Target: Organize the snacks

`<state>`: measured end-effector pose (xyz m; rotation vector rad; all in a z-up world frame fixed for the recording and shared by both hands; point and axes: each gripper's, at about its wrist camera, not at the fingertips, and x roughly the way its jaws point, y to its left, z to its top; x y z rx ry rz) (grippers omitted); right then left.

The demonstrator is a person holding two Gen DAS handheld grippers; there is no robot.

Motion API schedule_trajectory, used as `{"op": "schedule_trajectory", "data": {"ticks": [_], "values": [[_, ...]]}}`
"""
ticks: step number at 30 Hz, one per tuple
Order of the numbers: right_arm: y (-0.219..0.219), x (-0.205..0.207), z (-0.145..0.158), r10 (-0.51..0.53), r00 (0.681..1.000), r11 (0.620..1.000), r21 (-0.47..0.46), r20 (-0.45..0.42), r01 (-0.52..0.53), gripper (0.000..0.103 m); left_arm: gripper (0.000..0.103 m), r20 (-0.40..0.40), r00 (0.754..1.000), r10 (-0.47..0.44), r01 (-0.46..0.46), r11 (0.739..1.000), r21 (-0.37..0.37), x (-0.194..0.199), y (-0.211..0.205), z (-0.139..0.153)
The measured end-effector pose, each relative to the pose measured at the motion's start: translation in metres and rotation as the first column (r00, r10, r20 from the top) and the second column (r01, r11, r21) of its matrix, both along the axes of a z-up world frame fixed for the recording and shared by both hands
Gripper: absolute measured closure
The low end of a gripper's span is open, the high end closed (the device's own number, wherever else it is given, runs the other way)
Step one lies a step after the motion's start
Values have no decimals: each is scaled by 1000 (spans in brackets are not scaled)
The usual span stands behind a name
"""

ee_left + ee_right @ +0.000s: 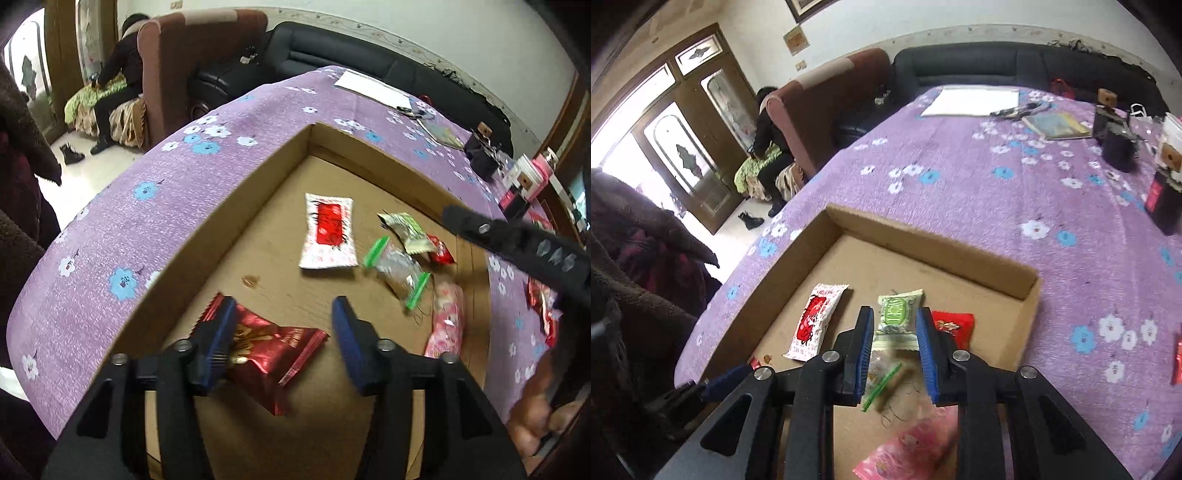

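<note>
The jaws of the left gripper (284, 332) are wide apart over the near end of the box (236, 206), and they hold nothing. A dark red pack (273, 354) lies flat on the box floor just under them, partly behind the left jaw. The jaws of the right gripper (894, 347) are closer together, but there is a gap between them. I cannot tell for sure if they pinch anything, since the clear bag (886, 373) under them is blurry.

Most of the work looks done. Six snacks are already in the box: the dark red pack, a white and red pack (327, 230), a green pack (404, 227), a small red candy (441, 253), the clear bag with green ends, and a pink pack (448, 317).

Some snacks are still out on the purple tabletop (960, 177). A red pack (541, 302) lies to the right of the box, near but not touching it. Those still need to go in the box.
</note>
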<state>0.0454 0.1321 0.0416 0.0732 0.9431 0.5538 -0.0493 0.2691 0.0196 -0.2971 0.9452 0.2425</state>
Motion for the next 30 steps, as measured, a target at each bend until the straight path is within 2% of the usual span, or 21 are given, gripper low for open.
{"op": "schedule_trajectory", "data": {"ticks": [2, 5, 9, 12, 14, 18, 20, 22, 25, 26, 28, 30], "values": [[-15, -5, 6, -15, 1000, 1000, 18, 8, 15, 78, 49, 21, 1000, -11, 12, 999, -36, -3, -1, 2], [-46, -14, 15, -50, 998, 998, 26, 30, 49, 76, 49, 70, 997, 33, -26, 995, -98, -14, 5, 12], [-105, -15, 20, -127, 991, 992, 27, 41, 126, 74, 48, 137, 990, 31, -12, 991, -132, -30, -6, 33], [-163, -6, 18, -241, 969, 970, -26, 61, 243, 73, 38, 197, 980, -3, 30, 990, -137, -43, -22, 49], [-191, 2, 14, -311, 948, 947, -63, 63, 314, 71, 37, 222, 974, -39, 69, 989, -130, -48, -37, 56], [-222, 26, -4, -390, 919, 907, -147, 56, 394, 71, 37, 235, 964, -127, 155, 983, -103, -51, -62, 65], [-226, 34, -15, -403, 914, 899, -168, 39, 404, 71, 37, 240, 958, -159, 182, 980, -77, -51, -72, 69], [-223, 37, -25, -396, 918, 898, -194, 28, 394, 71, 37, 241, 954, -176, 198, 978, -68, -53, -76, 71], [-212, 34, -37, -319, 946, 941, -141, -59, 308, 72, 37, 237, 953, -191, 210, 976, -56, -54, -81, 70], [-205, 28, -36, -289, 956, 949, -148, -53, 278, 72, 37, 233, 952, -196, 215, 975, -58, -53, -82, 70], [-190, 14, -36, -185, 981, 974, -145, -62, 175, 71, 37, 227, 952, -204, 223, 973, -57, -52, -85, 68], [-184, -1, -33, -86, 992, 993, -94, -92, 77, 72, 37, 219, 951, -219, 238, 969, -63, -51, -88, 66]]}}
